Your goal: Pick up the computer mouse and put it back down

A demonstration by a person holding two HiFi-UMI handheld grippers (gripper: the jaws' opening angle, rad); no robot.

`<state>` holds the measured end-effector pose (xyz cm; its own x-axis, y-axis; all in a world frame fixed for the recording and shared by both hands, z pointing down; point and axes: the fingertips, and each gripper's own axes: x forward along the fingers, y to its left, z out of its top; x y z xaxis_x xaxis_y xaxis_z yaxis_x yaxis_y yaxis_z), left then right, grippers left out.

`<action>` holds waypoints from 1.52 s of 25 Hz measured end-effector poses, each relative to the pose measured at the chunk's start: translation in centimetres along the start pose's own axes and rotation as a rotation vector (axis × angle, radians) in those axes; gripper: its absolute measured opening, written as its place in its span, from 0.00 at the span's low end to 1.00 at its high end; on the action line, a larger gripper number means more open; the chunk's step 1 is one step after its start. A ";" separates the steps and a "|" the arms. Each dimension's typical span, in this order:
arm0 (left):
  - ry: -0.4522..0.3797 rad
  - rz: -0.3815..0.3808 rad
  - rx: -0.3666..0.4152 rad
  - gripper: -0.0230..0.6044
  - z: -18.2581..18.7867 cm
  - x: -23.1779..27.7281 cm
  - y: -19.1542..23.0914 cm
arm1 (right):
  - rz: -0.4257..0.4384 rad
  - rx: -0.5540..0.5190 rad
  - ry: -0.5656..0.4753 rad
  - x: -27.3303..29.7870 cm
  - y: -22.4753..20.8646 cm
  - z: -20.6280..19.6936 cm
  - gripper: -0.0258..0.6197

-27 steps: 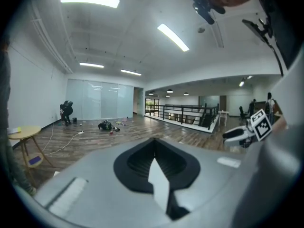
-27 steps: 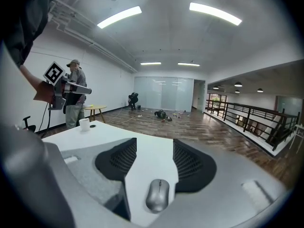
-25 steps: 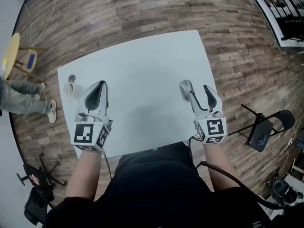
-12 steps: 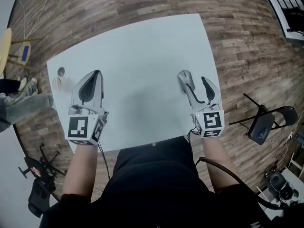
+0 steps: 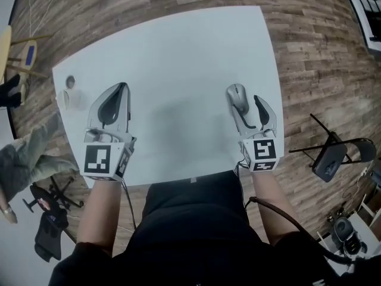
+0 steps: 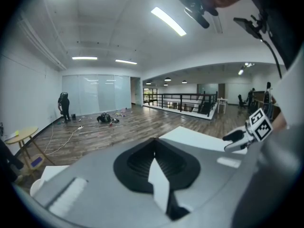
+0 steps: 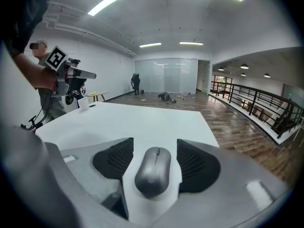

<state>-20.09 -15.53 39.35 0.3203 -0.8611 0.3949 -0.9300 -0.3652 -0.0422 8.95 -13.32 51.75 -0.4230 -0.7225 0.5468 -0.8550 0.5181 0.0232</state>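
Right tongs [image 5: 249, 107] first: the jaws are opening, with the computer mouse [image 7: 153, 172] sitting between them; there's a sliver of white on each side of it, so the pads aren't pressing on it; not gripping, just straddling it. From what I can see the mouse is lying flat on the white table [image 5: 178, 58], scroll-wheel end pointing away from me, over near the table's right edge; grey, smooth, nothing fancy. Left tongs [image 5: 122, 88] are closed with nothing in them, the dark pads meeting at the tips; they sit over the left part of the table, well apart from the mouse. Other stuff: a small white cup-looking thing [image 5: 70, 97] near the table's left edge, just beside my left tongs; a dark folding chair [image 5: 330, 159] out on the wood floor [image 5: 309, 52] to my right.
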 end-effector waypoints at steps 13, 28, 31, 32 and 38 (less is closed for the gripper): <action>0.028 0.020 -0.056 0.04 -1.0 -0.3 -1.1 | 0.003 0.031 0.080 2.3 0.2 -2.5 0.52; 0.111 0.042 -0.044 0.04 -4.7 -1.7 -0.4 | 0.005 0.026 0.172 3.4 0.6 -4.5 0.54; 0.120 0.036 -0.038 0.04 -5.1 -2.0 -0.5 | -0.002 0.013 0.177 3.4 0.6 -4.6 0.54; 0.123 0.035 -0.038 0.04 -5.3 -2.1 -0.5 | -0.004 0.012 0.177 3.3 0.6 -4.6 0.54; 0.120 0.028 -0.052 0.04 -6.0 -2.5 -0.7 | -0.017 0.010 0.174 3.4 0.4 -4.5 0.54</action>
<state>-21.35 -10.99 43.87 0.2727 -0.8213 0.5010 -0.9474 -0.3200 -0.0089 8.49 -13.53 57.36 -0.3510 -0.6407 0.6829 -0.8649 0.5014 0.0258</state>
